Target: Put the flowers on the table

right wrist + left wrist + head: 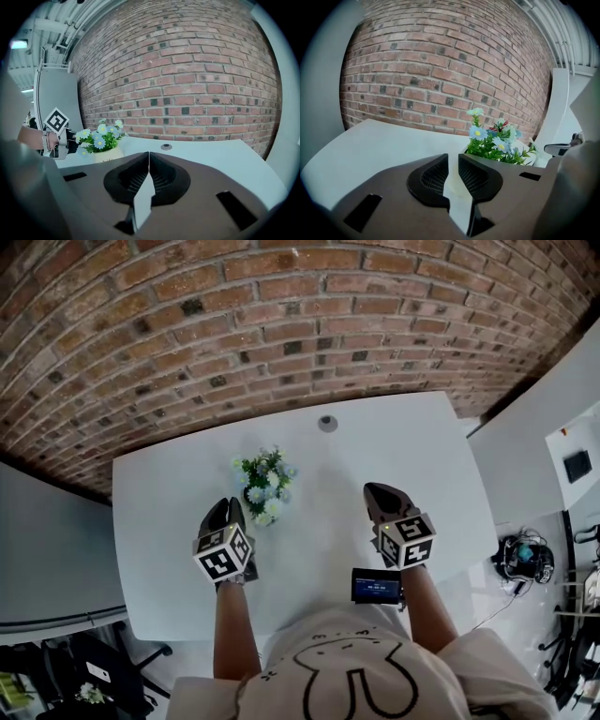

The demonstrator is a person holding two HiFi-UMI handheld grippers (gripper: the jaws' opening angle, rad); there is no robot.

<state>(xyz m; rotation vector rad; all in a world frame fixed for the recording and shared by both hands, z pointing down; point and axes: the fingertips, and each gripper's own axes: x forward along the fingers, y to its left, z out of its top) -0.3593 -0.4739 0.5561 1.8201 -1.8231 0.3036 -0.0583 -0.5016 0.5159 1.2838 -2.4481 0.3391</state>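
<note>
A small white pot of blue and white flowers (265, 486) stands upright on the white table (403, 465), left of its middle. My left gripper (228, 508) hovers just left of and nearer than the pot, apart from it. In the left gripper view its jaws (453, 157) stand a narrow gap apart with nothing between them, and the flowers (494, 140) rise beyond the right jaw. My right gripper (375, 490) is over the table's right half, well clear of the pot. Its jaws (149, 153) meet at the tips, empty, with the flowers (100, 135) off to the left.
A brick wall (281, 315) runs behind the table. A round grey grommet (327, 423) sits near the table's far edge. A small screen device (376, 586) is at the near edge by my right arm. Another white surface (525, 456) stands to the right.
</note>
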